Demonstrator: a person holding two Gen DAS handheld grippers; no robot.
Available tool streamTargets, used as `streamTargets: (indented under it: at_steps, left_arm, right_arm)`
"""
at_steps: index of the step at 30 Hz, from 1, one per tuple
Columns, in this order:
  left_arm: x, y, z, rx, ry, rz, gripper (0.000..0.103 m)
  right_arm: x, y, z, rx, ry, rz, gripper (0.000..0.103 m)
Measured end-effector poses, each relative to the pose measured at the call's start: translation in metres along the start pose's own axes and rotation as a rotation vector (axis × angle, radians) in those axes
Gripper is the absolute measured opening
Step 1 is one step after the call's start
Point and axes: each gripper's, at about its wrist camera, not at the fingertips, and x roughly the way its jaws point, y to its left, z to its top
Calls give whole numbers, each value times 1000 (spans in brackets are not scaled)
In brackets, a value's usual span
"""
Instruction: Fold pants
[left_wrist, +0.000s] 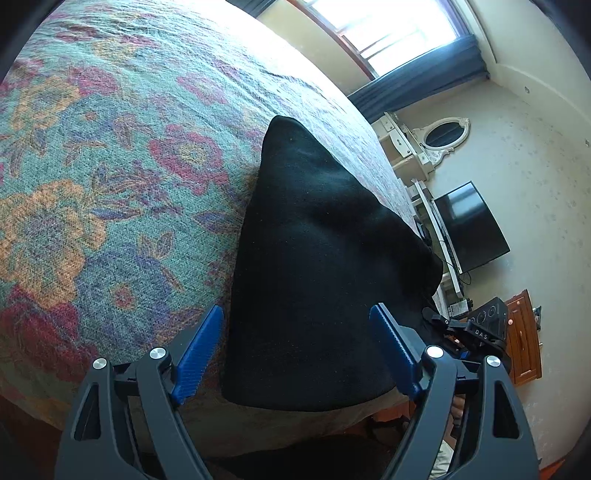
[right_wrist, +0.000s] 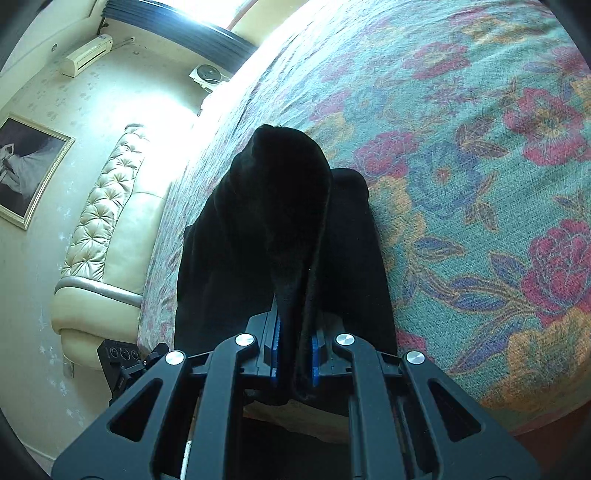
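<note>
Setting: I stand at the edge of a bed covered by a floral bedspread (left_wrist: 110, 177), holding a two-finger gripper in each hand.

Pants: the black pants (left_wrist: 317, 266) lie on the bedspread near the bed's edge closest to me, already doubled into a long narrow shape.

Long axis: in the left wrist view the pants run away from me across the bed, wide at my end and tapering to a blunt tip at the far end.

Left gripper (left_wrist: 297, 350): released, its blue pads (left_wrist: 195, 354) spread wide either side of the near end of the pants and not pressing on the cloth.

Right gripper (right_wrist: 294, 354): clenched on a fold of the pants, the black cloth pinched between its pads and rising ahead in a raised ridge over the flat layer.

Why held so: I judge the right hand is lifting one end to carry it over the rest, while the left waits free to take or steady the near edge.

Fold state: partly done, I think; the lifted layer is not yet laid flat.

Surroundings: a padded cream headboard (right_wrist: 110, 206) stands beyond the bed in the right wrist view.
</note>
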Motion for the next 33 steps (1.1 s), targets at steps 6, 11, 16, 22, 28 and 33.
streamTargets:
  at_steps: [6, 11, 16, 22, 28, 33]
  left_arm:
    - [3, 2, -1, 9, 13, 27, 80]
    - [-5, 22, 0, -44, 20, -2, 80]
    - [-10, 32, -3, -56, 50, -34, 80]
    - [-11, 33, -4, -79, 67, -70, 83]
    - [-15, 39, -4, -149, 72, -120, 84]
    - [-16, 48, -7, -256, 87, -177, 84]
  right_arm:
    - [4, -34, -3, 103, 8, 103, 11]
    - [-23, -36, -2, 108, -32, 138, 35]
    - [-47, -50, -14, 121, -57, 103, 78]
    - [-24, -65, -32, 208, -17, 200, 79]
    - [-9, -61, -37, 230, -17, 244, 79]
    - [-12, -66, -36, 235, -4, 265, 79]
